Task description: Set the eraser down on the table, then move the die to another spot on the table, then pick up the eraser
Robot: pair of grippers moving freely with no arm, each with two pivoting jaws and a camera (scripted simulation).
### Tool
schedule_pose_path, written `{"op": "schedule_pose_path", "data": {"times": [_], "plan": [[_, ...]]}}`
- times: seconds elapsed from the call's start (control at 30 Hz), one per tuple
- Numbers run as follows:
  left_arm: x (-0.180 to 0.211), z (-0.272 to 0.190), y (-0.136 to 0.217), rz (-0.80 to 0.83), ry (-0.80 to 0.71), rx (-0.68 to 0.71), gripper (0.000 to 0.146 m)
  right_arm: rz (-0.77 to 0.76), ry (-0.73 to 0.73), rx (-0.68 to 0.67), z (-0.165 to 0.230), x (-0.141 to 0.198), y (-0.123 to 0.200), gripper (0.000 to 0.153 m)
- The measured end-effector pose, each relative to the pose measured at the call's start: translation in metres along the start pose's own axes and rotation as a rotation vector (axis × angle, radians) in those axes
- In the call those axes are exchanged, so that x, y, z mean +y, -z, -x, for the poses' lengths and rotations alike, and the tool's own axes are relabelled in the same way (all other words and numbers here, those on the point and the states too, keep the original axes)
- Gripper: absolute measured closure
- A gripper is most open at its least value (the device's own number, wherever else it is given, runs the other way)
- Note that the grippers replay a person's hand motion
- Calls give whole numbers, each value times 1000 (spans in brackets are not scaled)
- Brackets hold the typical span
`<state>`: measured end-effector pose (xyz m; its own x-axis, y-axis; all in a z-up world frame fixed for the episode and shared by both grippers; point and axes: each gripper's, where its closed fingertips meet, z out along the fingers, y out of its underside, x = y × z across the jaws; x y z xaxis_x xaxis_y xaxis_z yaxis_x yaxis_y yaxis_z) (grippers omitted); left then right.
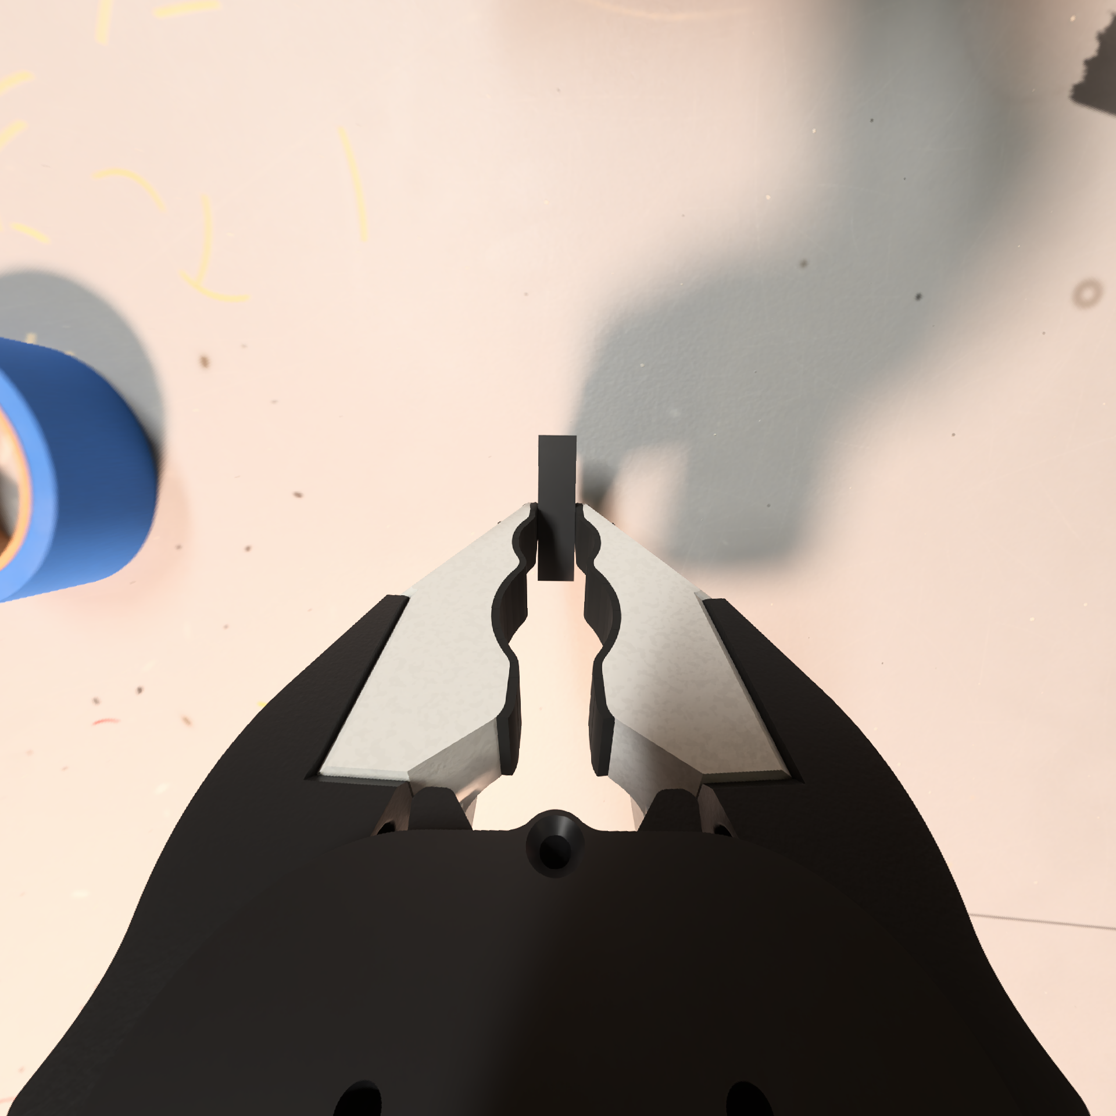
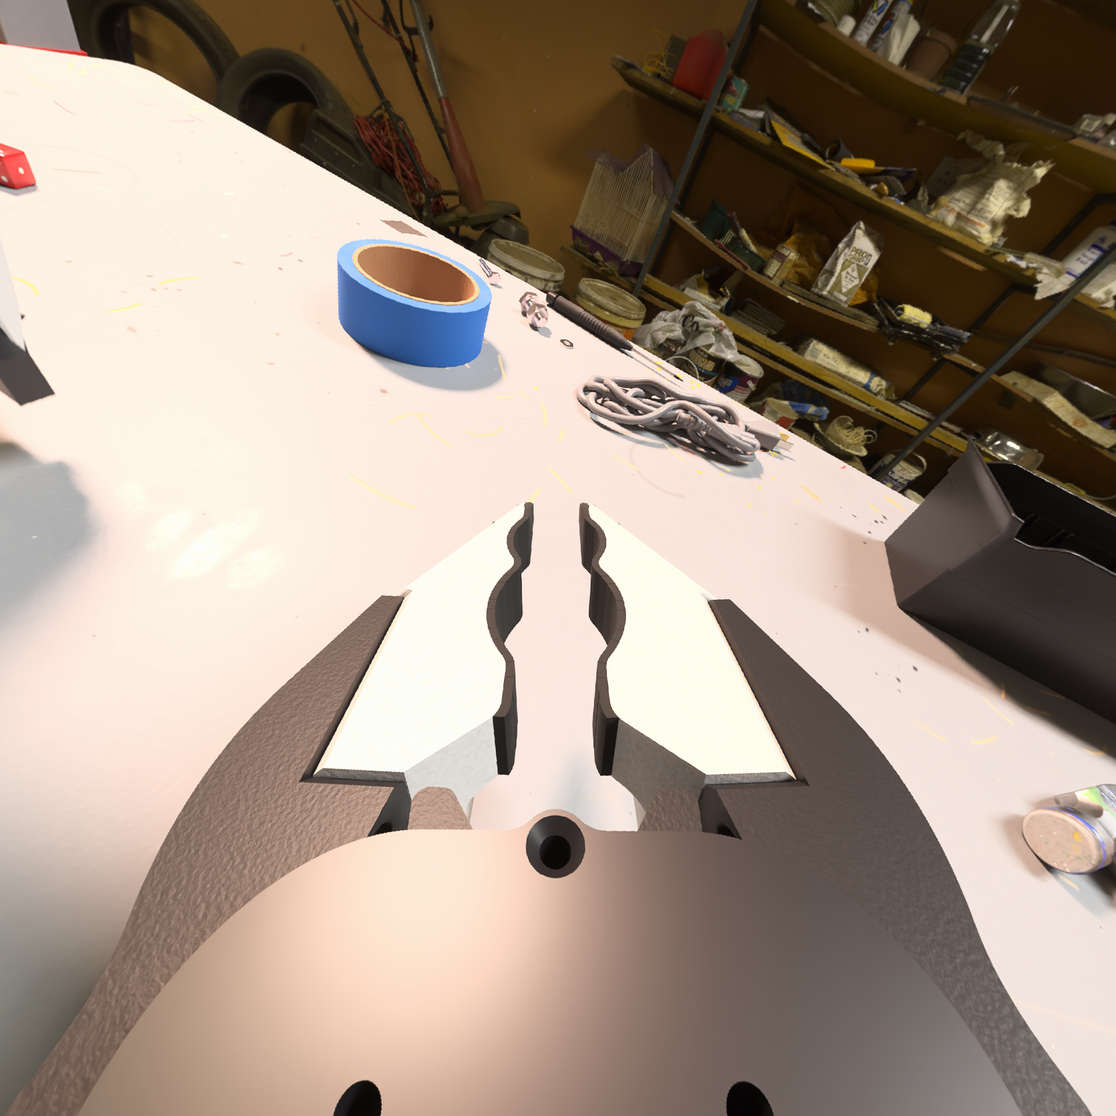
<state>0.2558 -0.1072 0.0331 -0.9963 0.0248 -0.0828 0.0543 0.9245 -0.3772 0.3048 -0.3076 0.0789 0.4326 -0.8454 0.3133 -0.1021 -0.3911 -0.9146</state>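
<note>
Over the pale table (image 1: 785,604), the left tool (image 1: 556,513) pinches the dark eraser (image 1: 556,477); the right tool (image 2: 556,513) is slightly parted, empty.

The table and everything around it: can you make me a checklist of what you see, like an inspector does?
Surface: pale table, speckled, with yellow scratch marks.
Job's things: dark eraser pinched in the left hand-held gripper; red die on the table at the far left edge of the right wrist view.
Clutter: blue tape roll, bolts, a dark pen-like tool, dark bin, a metal cylinder lying on its side.
Grippers: left shut on the eraser above the table; right hand-held gripper holds nothing, fingers slightly apart.
Cables: grey coiled cable near the table edge.
Surroundings: cluttered shelves, tyres, long-handled tools.
</note>
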Motion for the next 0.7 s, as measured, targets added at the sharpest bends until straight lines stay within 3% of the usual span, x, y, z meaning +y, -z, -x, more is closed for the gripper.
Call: {"op": "schedule_pose_path", "data": {"times": [0.37, 0.43, 0.5, 0.7], "plan": [[0, -13, -23, -21, 31, 85, 134, 5, -3, -5, 0, 1, -1, 138], [-2, -13, -22, -45, 46, 66, 102, 5, -3, -3, 0, 1, 0, 138], [-5, -13, -13, -87, 53, 51, 89, 4, -2, -4, 0, 1, 0, 138], [10, -1, 69, -244, 81, -87, 83, 1, -11, -3, -1, 1, 0, 138]]}}
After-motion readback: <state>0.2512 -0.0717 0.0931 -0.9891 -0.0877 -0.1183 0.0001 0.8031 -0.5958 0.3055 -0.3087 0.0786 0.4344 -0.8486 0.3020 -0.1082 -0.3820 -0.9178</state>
